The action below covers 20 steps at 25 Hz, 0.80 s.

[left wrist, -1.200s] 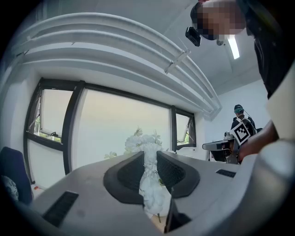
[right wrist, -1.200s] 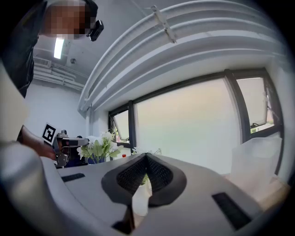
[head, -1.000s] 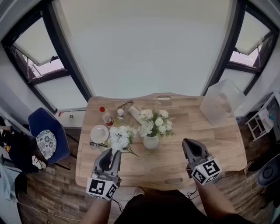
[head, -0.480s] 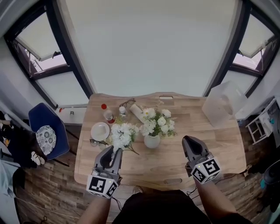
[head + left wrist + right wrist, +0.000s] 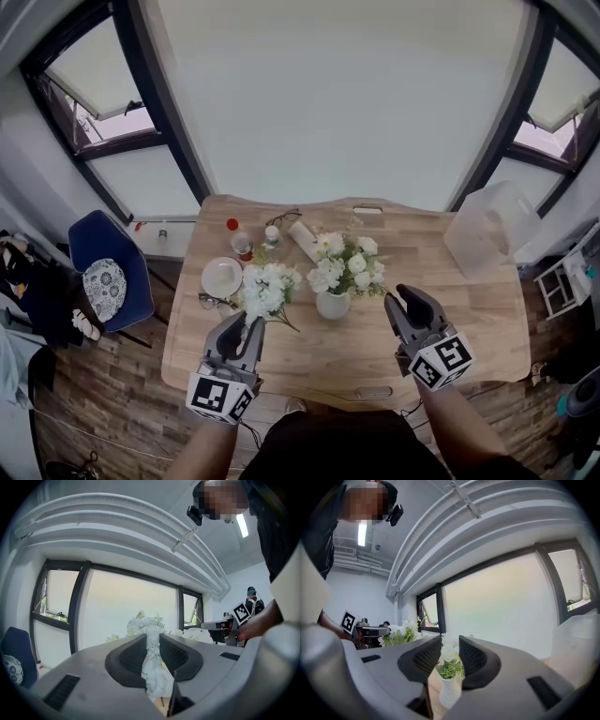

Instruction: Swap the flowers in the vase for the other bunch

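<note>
While the left gripper [image 5: 245, 328] is clamped on the white-wrapped stems of the spare bunch [image 5: 265, 289], with the blooms out toward the plate [image 5: 222, 277] on the table's [image 5: 483, 300] left side, we have only the right gripper [image 5: 401, 302] free for the swap. Its fingers have just been opening and now stand a little apart with nothing pressed between them. The right gripper view lines the vase [image 5: 333, 304] up in the gap, but the gripper is well short of it.

The vase stands upright near the middle of the table, somewhat toward the near edge, and the old bunch [image 5: 349, 267] spreads above it. We judge this bunch to be light. Its heads look soft and easy to crush, and its stems firmer where they gather. The place to take hold is therefore the bundled stems just above the vase's lip, not the blooms or leaves.

The vase looks small, smooth and probably slippery, and light enough to ride up with the stems or tip over. A straight upward pull should serve best. If the stems bind, we may have to set the spare bunch down first and steady the vase with the left gripper.
</note>
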Motion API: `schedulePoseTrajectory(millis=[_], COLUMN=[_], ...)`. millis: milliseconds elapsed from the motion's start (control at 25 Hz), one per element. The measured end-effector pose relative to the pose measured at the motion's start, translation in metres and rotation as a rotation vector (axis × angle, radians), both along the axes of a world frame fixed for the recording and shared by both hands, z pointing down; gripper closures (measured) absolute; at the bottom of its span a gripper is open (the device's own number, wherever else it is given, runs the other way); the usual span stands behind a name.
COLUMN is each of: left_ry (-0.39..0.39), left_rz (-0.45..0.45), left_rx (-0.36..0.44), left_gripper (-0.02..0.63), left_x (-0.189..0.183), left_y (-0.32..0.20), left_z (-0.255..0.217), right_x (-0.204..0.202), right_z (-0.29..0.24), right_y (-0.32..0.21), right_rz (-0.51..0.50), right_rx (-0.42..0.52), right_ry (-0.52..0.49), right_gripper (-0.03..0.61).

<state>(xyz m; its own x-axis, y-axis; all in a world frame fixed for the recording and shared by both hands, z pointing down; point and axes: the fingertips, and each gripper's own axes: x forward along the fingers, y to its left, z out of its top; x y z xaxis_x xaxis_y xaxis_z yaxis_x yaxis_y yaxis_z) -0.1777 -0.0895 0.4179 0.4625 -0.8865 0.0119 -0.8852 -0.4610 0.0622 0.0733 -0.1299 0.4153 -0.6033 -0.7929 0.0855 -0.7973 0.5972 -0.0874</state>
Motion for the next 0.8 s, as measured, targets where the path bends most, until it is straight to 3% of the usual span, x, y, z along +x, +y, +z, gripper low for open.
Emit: schedulePoseTrajectory(millis=[80,280,800], left_ry=[-0.002,-0.001,0.002], left_rz=[-0.006,-0.017,-0.023], left_rx=[-0.003,-0.003,-0.039], left_gripper=[0.532,0.532,0.532], left_x=[-0.002,-0.004,-0.003], left_y=[-0.001,-0.007,-0.019], left_z=[0.001,0.001,0.011], right_x=[-0.005,-0.017,-0.026], right_z=[0.002,0.004,0.016], right_y=[-0.004,-0.015,-0.042], right_rz=[-0.02,-0.047,-0.05], right_rx=[-0.012,-0.02,-0.063], right_ry=[-0.009,-0.003,0.02], right_gripper=[0.414,0.32,0.228])
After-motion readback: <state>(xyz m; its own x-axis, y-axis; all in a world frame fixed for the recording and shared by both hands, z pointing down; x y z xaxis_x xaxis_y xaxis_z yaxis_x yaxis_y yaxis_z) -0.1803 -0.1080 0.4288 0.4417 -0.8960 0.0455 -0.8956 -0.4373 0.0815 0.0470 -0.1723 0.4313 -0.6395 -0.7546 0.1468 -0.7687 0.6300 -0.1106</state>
